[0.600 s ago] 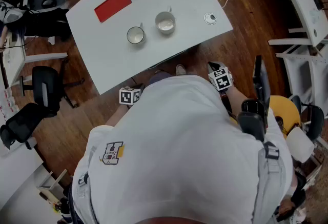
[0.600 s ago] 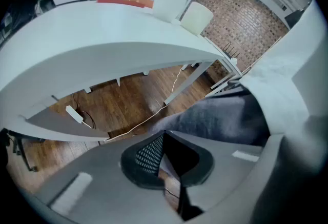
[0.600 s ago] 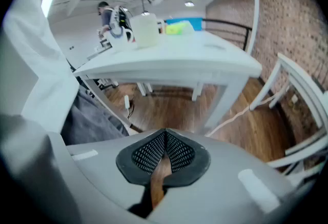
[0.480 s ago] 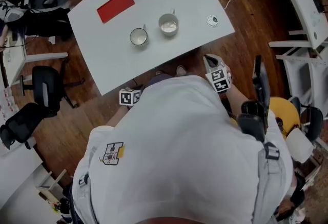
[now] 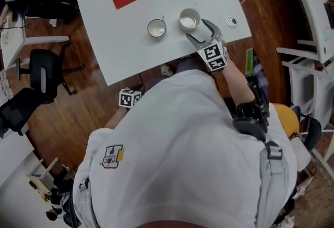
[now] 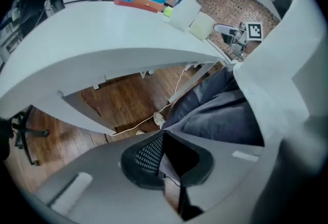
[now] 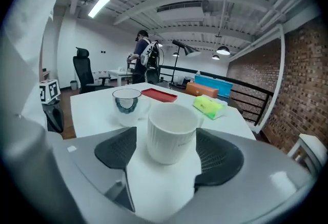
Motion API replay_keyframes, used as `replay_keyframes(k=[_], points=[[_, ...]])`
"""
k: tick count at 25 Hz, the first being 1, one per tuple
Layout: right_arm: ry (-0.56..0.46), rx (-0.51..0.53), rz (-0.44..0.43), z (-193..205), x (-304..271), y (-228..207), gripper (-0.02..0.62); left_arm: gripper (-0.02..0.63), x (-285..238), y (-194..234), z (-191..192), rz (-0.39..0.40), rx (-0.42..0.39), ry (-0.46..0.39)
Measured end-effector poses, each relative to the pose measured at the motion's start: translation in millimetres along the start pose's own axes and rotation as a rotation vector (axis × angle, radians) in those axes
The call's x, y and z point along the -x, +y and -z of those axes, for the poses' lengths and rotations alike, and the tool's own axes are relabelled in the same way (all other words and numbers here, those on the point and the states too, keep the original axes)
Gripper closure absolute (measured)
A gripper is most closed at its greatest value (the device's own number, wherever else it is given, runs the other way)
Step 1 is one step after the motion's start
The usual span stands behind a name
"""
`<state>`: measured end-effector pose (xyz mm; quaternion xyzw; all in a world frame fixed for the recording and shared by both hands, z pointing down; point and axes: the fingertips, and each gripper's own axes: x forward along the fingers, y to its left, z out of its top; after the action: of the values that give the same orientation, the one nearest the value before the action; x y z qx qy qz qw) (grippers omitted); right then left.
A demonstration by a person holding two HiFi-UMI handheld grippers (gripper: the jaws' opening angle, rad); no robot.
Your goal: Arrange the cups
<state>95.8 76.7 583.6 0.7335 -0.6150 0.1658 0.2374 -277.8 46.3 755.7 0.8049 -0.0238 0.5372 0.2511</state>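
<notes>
Right gripper [image 7: 168,159]: fingers spread, white ribbed cup [image 7: 171,133] standing between them, with a gap at the left finger. Glass cup [image 7: 126,101] just beyond, on white desk [image 7: 92,110], then red tray [image 7: 159,95] and green pack [image 7: 209,106]. Brick wall [image 7: 302,89] at right. Left gripper [image 6: 166,159]: fingers pressed together, empty, below the desk edge, angled down over wooden floor [image 6: 138,95].

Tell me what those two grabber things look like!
The right gripper and the left gripper are pale grey two-jaw claws with black, dotted pads inside. Each carries a white cube printed with black square patterns. The person holding them wears a white shirt.
</notes>
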Motion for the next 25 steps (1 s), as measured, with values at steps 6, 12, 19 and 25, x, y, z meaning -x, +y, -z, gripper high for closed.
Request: replay_keyframes(k=[6,12,19,25], points=[[0.019,-0.010,-0.046,-5.5,-26.4,-5.2,0.157,0.606,69.3,-13.9,-56.8,-0.068,0.005,-0.304],[-0.008,0.062,-0.112,-16.4,-31.2,-2.6,0.121,0.514,114.3,-30.6,-210.8,-0.196,-0.243,-0.643],[-0.038,0.209,-0.149,-34.4,-22.1,-4.9,0.095,0.207,69.4,-81.3,-325.2,-0.173,-0.728,-0.577],[-0.029,0.197,-0.168,-32.8,-23.4,-10.2,0.087,0.129,25.3,-94.1,-347.6,-0.157,-0.876,-0.480]])
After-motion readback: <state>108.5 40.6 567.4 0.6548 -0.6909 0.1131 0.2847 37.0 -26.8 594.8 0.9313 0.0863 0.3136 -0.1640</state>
